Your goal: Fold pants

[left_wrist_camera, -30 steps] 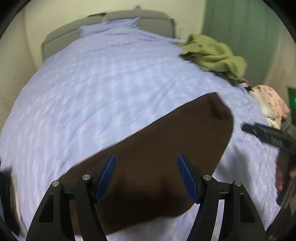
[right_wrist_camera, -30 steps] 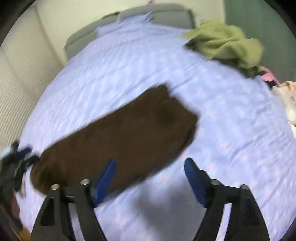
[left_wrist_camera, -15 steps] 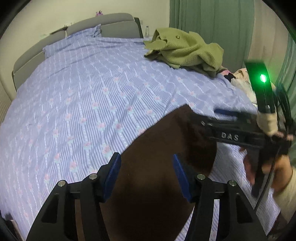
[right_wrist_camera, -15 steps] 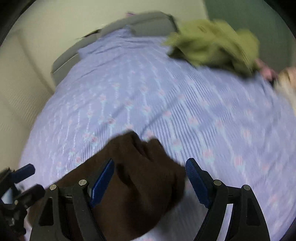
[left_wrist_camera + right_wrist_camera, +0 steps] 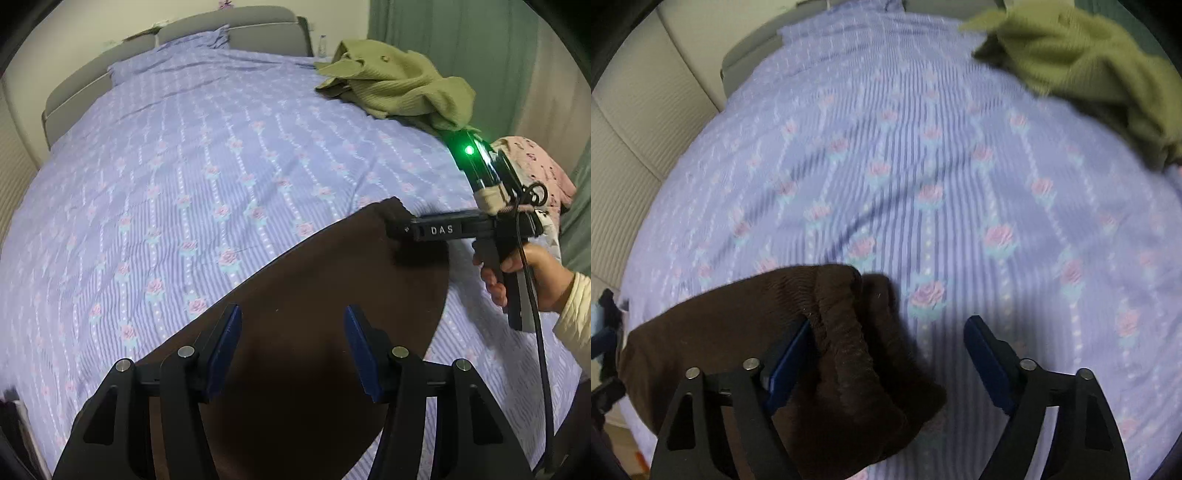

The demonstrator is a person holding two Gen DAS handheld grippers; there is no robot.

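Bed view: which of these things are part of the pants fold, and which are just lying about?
In the job:
- brown pants, flat on the bedspread
- left tool, open above them
- right tool, closing, pants end between its pads

Lying about:
- green sweater
- pink garment at the bed's edge

Lilac striped bedspread with pink roses [image 5: 229, 155]; crumpled olive-green knit garment [image 5: 399, 85] at far right edge; grey padded headboard [image 5: 229, 26]; pink patterned cloth [image 5: 535, 166]; green curtain [image 5: 443, 40].
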